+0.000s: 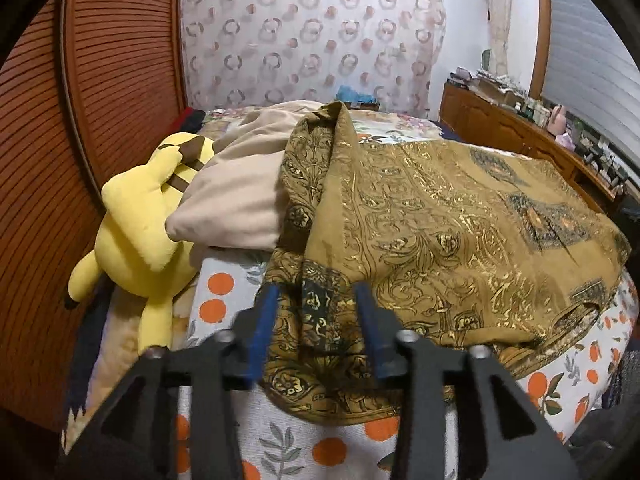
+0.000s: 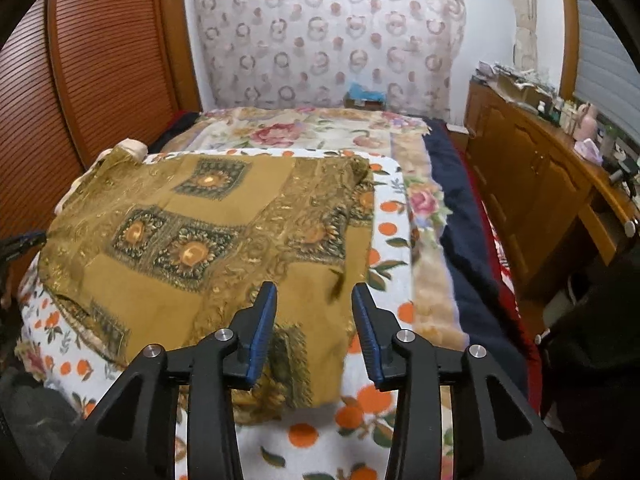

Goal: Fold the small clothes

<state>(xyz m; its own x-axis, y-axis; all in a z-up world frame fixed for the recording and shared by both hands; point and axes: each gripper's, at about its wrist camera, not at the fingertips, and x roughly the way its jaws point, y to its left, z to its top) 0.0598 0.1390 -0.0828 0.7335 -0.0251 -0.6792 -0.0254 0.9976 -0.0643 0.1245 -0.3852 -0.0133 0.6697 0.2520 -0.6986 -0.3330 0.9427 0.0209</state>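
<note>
Garment (image 1: 440, 216) = mustard-gold patterned cloth, spread flat on the orange-print blanket (image 1: 216, 300) over the bed.

Left side first: yellow plush toy (image 1: 144, 228) against the slatted wardrobe door (image 1: 80, 120), then a beige pillow (image 1: 236, 196), and the garment's left edge rides up bunched onto that pillow. Left gripper (image 1: 318, 300) hangs over the near-left hem, jaws parted, blue pads clear of the fabric, nothing pinched. The cloth passes under the gap, but contact can't be confirmed.

Moving right: the garment's long axis runs across the bed, side to side, from the pillow end to a flatter right end that stops short of the blanket's right border. Right gripper (image 2: 314, 300) sits over the near-right corner, jaws likewise apart and empty. Both point down and forward at the near hem, so the cloth lies ahead of and below each tool.

Judgement: each hand is nearest its own end of the near edge, so a next fold likely means re-pinching both near corners and carrying them away toward the far edge. The left end looks trickier because of the bunching.

Far right: wooden dresser (image 2: 532, 184), not involved.
</note>
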